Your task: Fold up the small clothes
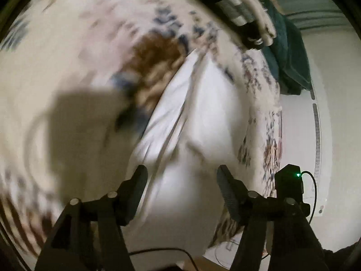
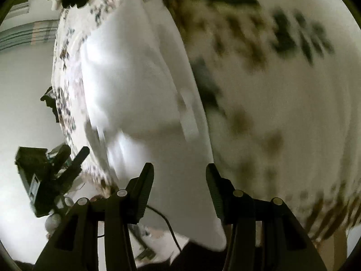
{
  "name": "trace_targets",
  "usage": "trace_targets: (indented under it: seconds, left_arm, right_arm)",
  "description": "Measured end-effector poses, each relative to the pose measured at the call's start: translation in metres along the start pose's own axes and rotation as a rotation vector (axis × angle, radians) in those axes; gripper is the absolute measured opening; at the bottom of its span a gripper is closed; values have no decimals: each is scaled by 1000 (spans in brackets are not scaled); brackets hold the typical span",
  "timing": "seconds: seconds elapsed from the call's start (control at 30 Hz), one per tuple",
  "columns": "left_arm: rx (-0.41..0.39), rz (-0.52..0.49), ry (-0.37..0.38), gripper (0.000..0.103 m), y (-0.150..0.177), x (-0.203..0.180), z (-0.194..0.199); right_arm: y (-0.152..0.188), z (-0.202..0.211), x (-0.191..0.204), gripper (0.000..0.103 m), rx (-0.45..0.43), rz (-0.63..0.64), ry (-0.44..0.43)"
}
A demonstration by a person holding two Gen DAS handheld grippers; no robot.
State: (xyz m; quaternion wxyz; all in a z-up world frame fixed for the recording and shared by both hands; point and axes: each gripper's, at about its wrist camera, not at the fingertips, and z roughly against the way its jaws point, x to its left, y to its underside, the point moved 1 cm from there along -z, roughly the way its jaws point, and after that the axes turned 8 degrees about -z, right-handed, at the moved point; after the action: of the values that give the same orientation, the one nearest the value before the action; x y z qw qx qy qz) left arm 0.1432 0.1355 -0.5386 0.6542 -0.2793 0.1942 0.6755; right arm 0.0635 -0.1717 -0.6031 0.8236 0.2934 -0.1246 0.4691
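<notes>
A white garment (image 1: pixel 198 122) lies flat on a patterned cloth-covered table (image 1: pixel 67 72), with a long seam running along it. My left gripper (image 1: pixel 181 174) is open and empty, its fingers just above the near end of the garment. In the right wrist view the same white garment (image 2: pixel 140 85) stretches away from my right gripper (image 2: pixel 180 171), which is open and empty above its near end. The left gripper (image 2: pixel 67 158) shows at the left of the right wrist view. Both views are blurred.
A pile of clothes, dark green (image 1: pixel 286 52) and black-and-white striped (image 1: pixel 234 11), sits at the far edge of the table. The table edge (image 1: pixel 274 149) runs down the right side, with white floor beyond. Cables trail below the grippers.
</notes>
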Motion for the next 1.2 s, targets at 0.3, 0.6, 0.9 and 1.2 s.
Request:
trace_targets:
  seconds: [0.3, 0.6, 0.9, 1.2]
  left_arm:
    - [174, 4, -183, 62, 99, 47, -16]
    - [115, -57, -164, 5, 118, 26, -32]
    - [48, 89, -28, 5, 125, 23, -19]
    - [-50, 101, 146, 5, 75, -20, 19]
  right_arm:
    - [72, -33, -69, 50, 125, -98, 31]
    - [90, -75, -78, 40, 169, -102, -37]
    - [114, -42, -82, 4, 98, -101, -157]
    - [96, 35, -42, 4, -7, -42, -339]
